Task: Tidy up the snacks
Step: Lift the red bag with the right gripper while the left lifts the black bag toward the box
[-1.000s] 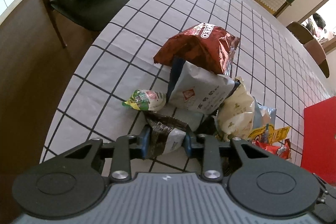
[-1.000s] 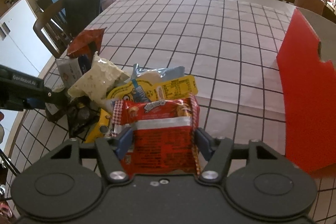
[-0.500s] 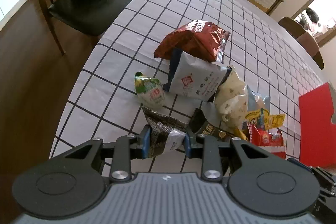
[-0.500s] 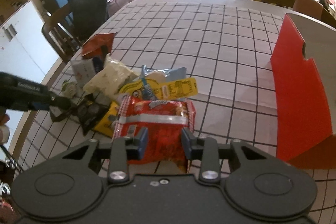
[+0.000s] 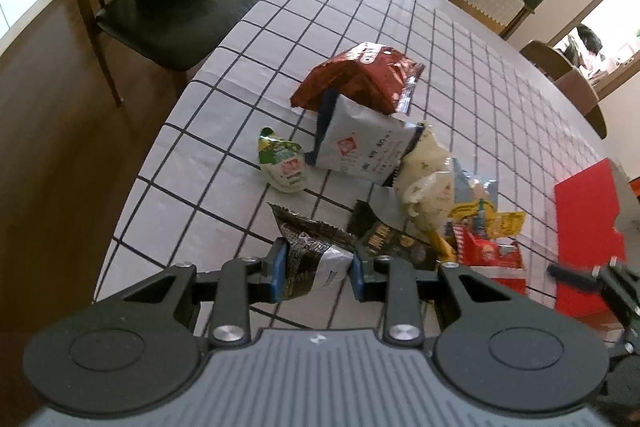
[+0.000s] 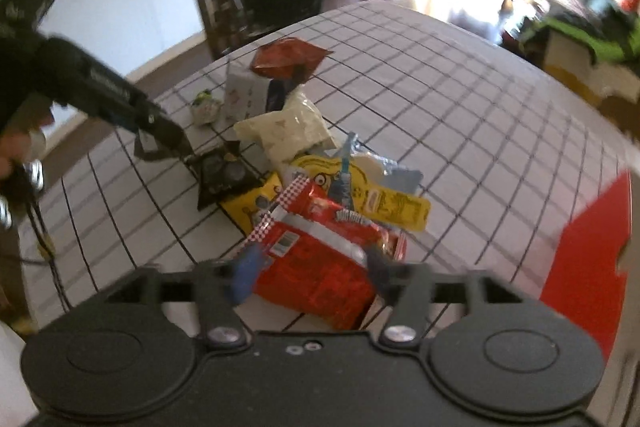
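Observation:
My left gripper [image 5: 318, 269] is shut on a crumpled black-and-white snack packet [image 5: 308, 247], held just above the checked tablecloth [image 5: 224, 195] at the near side of the snack pile. The right wrist view shows the same gripper [image 6: 172, 143] at the left. My right gripper [image 6: 310, 269] is rolled and blurred. Its jaws are opening, with a red snack packet [image 6: 320, 247] lying between them; that packet [image 5: 492, 259] rests on the cloth. A red box [image 6: 588, 267] stands open at the right.
The pile holds a brown-red bag [image 5: 360, 79], a white packet [image 5: 360, 147], a cream bag [image 5: 428, 183], a yellow packet [image 5: 496, 223] and a black packet [image 5: 392, 243]. A small green packet [image 5: 282, 167] lies apart. A dark chair [image 5: 160, 19] stands past the table's left edge.
The left gripper rose a little with its packet, baring more table. The right jaws narrowed on the red packet, then spread again, and the right wrist rolled, tilting its view.

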Motion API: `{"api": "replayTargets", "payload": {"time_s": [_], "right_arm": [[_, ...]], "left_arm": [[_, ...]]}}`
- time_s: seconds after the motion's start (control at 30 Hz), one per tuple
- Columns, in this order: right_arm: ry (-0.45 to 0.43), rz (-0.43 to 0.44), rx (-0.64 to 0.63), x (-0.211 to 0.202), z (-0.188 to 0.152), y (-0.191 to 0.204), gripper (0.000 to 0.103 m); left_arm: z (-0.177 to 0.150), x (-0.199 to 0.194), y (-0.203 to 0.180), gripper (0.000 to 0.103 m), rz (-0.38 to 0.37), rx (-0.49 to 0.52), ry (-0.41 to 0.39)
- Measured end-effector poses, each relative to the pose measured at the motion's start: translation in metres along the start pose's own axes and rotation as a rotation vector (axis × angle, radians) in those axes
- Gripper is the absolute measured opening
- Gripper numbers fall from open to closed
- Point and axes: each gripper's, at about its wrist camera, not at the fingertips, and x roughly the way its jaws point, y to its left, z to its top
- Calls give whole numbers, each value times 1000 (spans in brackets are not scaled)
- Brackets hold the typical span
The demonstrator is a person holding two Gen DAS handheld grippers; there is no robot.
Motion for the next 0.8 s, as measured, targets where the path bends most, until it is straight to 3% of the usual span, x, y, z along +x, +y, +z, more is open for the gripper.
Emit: {"api": "replayTargets", "payload": {"time_s": [0.03,0.1,0.4,0.53,0.73,0.8], "right_arm": [[-18,-1,-37,1,2,1,99],[-50,21,-115,0,5,2,100],[114,116,-690,35,7,23,100],[167,162,-755,49,6,22,97],[189,221,-735,61,15,15,96],[201,235,-723,66,16,14,90]], "left_arm": [[-1,-3,-2,30,-5,-1,-5],[-4,-11,-6,30,-16,-2,-16],[-18,-33,-25,30,-37,17,-72],[-24,-34,-26,30,-29,1,-77],[-31,-34,-28,30,-18,-20,-75],[-33,-33,-29,30,-14,-23,-74]]}}
